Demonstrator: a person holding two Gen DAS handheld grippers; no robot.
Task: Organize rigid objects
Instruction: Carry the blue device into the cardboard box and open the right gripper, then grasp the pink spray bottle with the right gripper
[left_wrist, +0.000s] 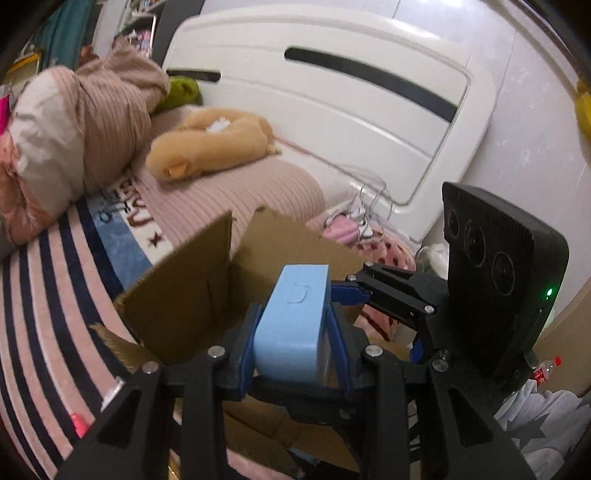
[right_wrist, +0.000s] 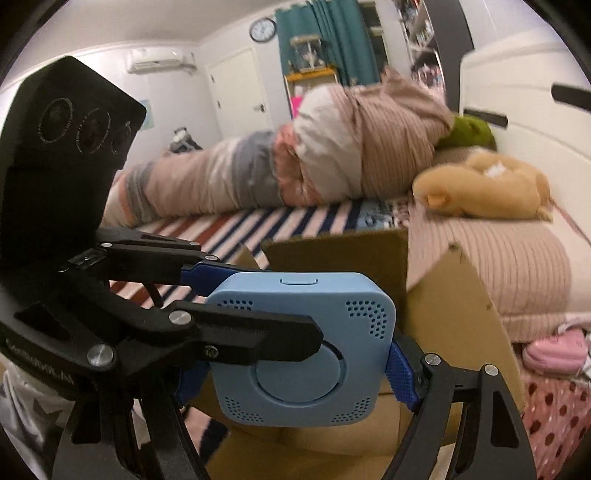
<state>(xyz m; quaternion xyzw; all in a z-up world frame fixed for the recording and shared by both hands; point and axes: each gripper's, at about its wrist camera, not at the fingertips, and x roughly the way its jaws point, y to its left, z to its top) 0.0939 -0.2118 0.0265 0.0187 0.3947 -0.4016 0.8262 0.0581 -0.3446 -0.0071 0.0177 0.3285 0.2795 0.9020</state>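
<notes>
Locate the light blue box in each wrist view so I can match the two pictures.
Left wrist: the light blue box sits low centre, edge-on, clamped between the left gripper fingers.
Right wrist: light blue box low centre, broad perforated face showing.
Shared landmark: the open cardboard box behind it.

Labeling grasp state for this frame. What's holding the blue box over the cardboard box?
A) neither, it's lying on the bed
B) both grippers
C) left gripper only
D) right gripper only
B: in the left wrist view the left gripper clamps the blue box across its narrow sides, and in the right wrist view the right gripper has a blue pad on either side edge, above the open cardboard box.
</notes>
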